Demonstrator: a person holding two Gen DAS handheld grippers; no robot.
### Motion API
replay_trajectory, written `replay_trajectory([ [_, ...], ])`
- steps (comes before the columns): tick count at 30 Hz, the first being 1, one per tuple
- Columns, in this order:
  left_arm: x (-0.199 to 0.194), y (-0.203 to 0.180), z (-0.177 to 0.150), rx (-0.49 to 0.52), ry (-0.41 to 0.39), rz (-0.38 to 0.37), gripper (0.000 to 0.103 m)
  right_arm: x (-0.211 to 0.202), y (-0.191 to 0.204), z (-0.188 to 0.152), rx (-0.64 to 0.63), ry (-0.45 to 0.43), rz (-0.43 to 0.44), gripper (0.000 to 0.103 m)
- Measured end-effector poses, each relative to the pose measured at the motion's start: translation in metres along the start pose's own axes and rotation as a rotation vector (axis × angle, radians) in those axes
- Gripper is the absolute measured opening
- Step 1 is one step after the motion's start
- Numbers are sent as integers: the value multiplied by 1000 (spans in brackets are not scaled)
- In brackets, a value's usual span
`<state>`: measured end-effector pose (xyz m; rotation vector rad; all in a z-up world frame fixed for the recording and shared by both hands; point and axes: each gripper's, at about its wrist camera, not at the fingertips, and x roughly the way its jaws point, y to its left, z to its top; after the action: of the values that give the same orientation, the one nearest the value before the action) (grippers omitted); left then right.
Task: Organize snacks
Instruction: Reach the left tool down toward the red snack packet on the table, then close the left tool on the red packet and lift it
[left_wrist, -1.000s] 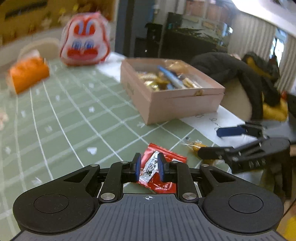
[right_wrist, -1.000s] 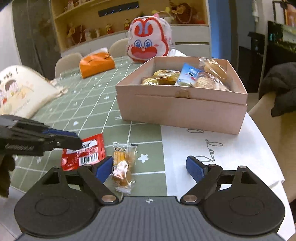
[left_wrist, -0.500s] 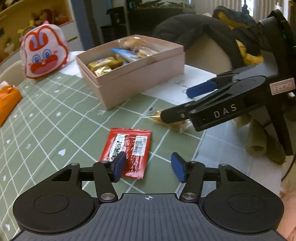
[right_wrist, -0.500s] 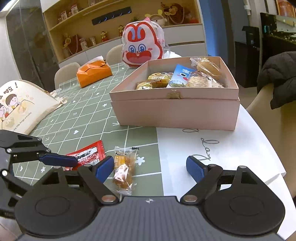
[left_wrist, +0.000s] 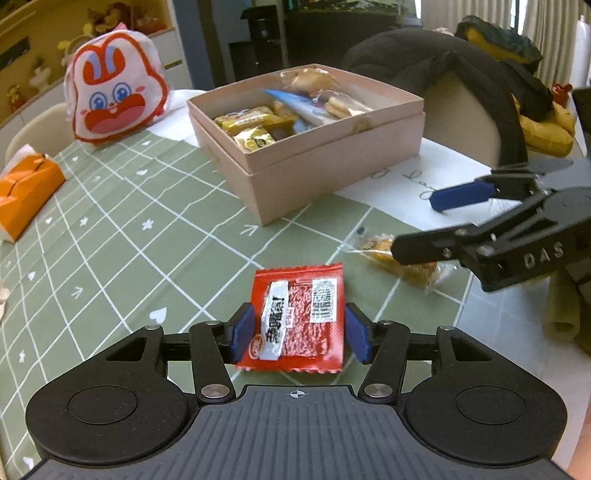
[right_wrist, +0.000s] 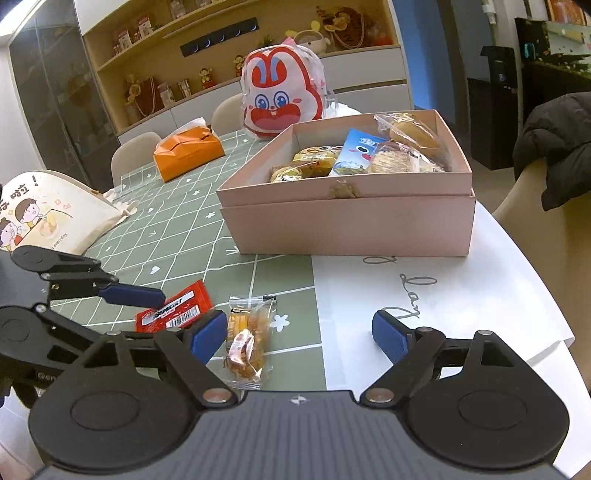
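Left wrist view: the left gripper (left_wrist: 299, 332), jaws apart, straddles a flat red foil snack packet (left_wrist: 297, 321), probably light, slippery and crinkly, best pinched across its side edges.

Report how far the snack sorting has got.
Done: several wrapped snacks already lie in the pink box. In hand: nothing; the left claw stands open around the red packet flat on the tablecloth, and the right claw is open by the clear-wrapped snack. Left: both loose snacks.
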<state>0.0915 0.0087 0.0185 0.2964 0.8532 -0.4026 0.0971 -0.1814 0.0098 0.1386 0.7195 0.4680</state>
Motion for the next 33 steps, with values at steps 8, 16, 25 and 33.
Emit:
replay_trajectory([
  [8,6,18,0,-80,-21,-29,65,1,1,0,0,0,0,87],
  [16,5,17,-4,-93,-47,-28,65,0,1,0,0,0,0,88],
  [25,-9,4,-27,-154,-126,4,61,1,2,0,-1,1,2,90],
  [33,-28,-5,-32,-167,-159,7,29,3,4,1,-27,11,0,92],
])
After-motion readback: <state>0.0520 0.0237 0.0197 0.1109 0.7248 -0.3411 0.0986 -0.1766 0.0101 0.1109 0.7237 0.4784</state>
